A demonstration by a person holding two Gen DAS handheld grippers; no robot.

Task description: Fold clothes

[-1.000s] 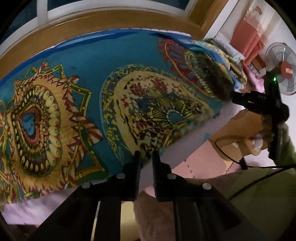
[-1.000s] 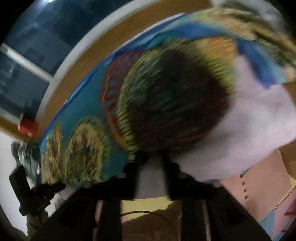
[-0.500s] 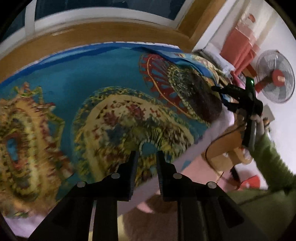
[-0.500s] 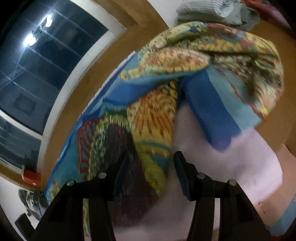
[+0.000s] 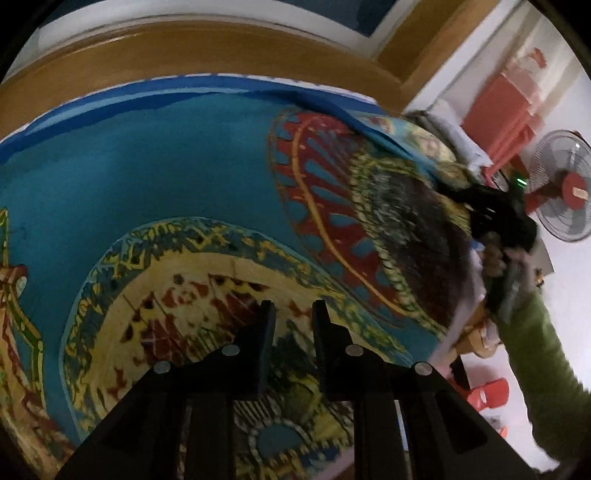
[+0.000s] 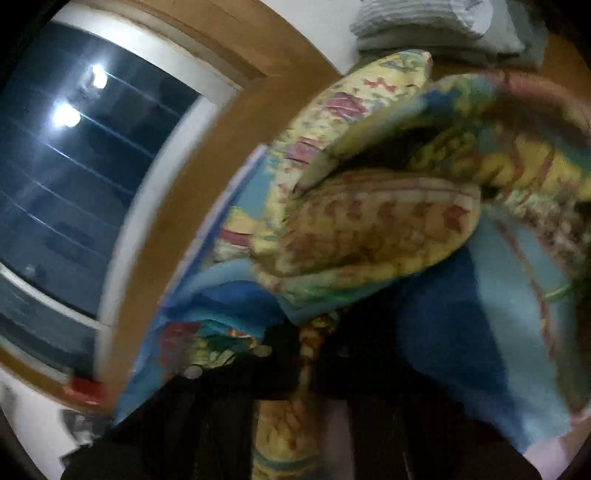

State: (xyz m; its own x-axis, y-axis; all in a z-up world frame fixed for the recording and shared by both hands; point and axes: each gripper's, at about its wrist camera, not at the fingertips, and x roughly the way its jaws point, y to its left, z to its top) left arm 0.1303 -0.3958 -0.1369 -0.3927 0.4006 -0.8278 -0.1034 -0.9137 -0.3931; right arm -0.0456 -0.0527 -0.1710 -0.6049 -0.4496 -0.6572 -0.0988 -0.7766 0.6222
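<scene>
A large teal cloth (image 5: 184, 166) with yellow, red and dark round patterns lies spread over a wooden table. My left gripper (image 5: 290, 314) hovers over its near part, jaws a little apart and empty. My right gripper (image 5: 491, 210) is at the cloth's far right end, in a hand with a green sleeve. In the right wrist view the bunched, folded-over cloth (image 6: 369, 229) fills the frame and a strip of it runs between the dark, blurred fingers (image 6: 236, 373); whether they grip it is not clear.
A wooden table edge (image 5: 184, 51) runs along the far side under a dark window (image 6: 74, 166). A standing fan (image 5: 565, 184) and red-orange furniture are at the right. Folded grey clothes (image 6: 424, 26) sit behind the cloth.
My left gripper moved forward over the cloth. My right gripper moved into the bunched far end of the cloth, which now folds over in front of it.
</scene>
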